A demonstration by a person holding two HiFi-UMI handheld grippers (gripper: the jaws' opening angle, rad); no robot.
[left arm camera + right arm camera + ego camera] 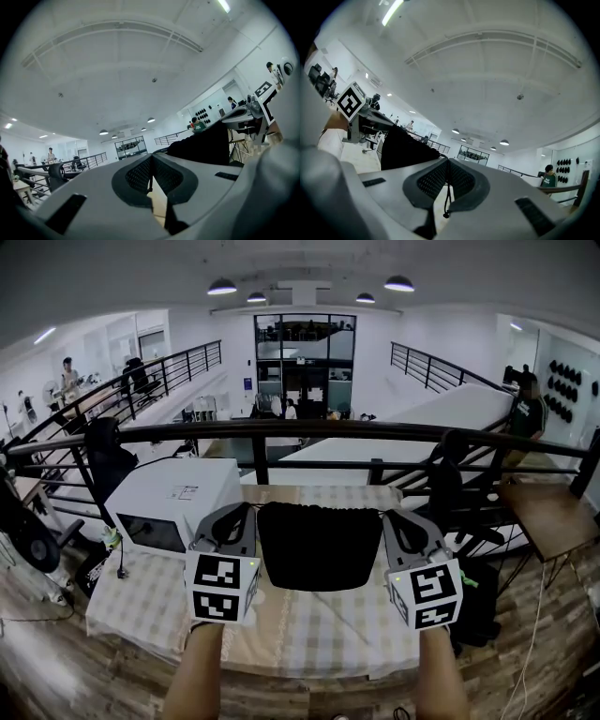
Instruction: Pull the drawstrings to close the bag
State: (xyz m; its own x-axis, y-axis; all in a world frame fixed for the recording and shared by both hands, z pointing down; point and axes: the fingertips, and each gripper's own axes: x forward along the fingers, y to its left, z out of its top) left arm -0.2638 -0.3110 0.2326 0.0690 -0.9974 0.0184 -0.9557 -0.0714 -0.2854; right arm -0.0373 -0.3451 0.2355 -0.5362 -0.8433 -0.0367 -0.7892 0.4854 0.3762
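Drawstring bag (319, 545), black, hangs over the checked tabletop (309, 638) between the two tongs. The left tongs (246, 509) and right tongs (390, 515) are each clamped tight on a thin drawstring cord (448, 199).

Black bag (319, 545), mouth gathered, apparently lifted; thin drawstrings (446, 199) pulled sideways.

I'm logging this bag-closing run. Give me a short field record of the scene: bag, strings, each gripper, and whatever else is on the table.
Bag: black bag, held between the two grippers over the table, top edge gathered
Left gripper: shut on left drawstring
Right gripper: shut on right drawstring, knotted end hanging below the jaws
Table: covered with checked cloth
Also on table: white microwave, left of the bag
Behind: dark railing
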